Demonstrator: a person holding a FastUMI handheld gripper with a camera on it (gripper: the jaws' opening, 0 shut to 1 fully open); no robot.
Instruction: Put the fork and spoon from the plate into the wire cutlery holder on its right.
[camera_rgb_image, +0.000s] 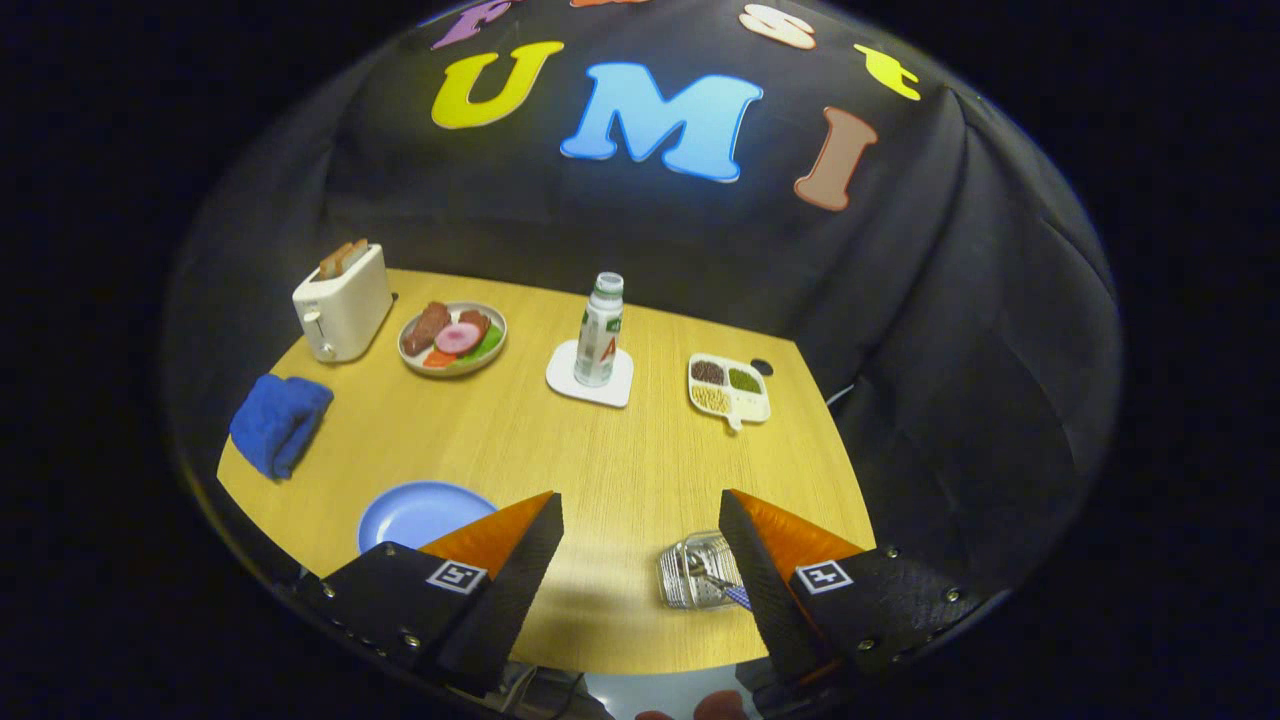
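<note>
A round blue plate lies on the wooden table, partly behind my left finger; its visible part is bare. A wire cutlery holder sits to its right, just inside my right finger, with a metal utensil head and a blue handle poking out of it. My gripper hangs above the table's near edge, open wide, with nothing between its fingers. The right finger hides part of the holder.
Further back stand a white toaster with toast, a plate of toy food, a bottle on a white coaster and a divided tray of grains. A blue cloth lies at the left edge.
</note>
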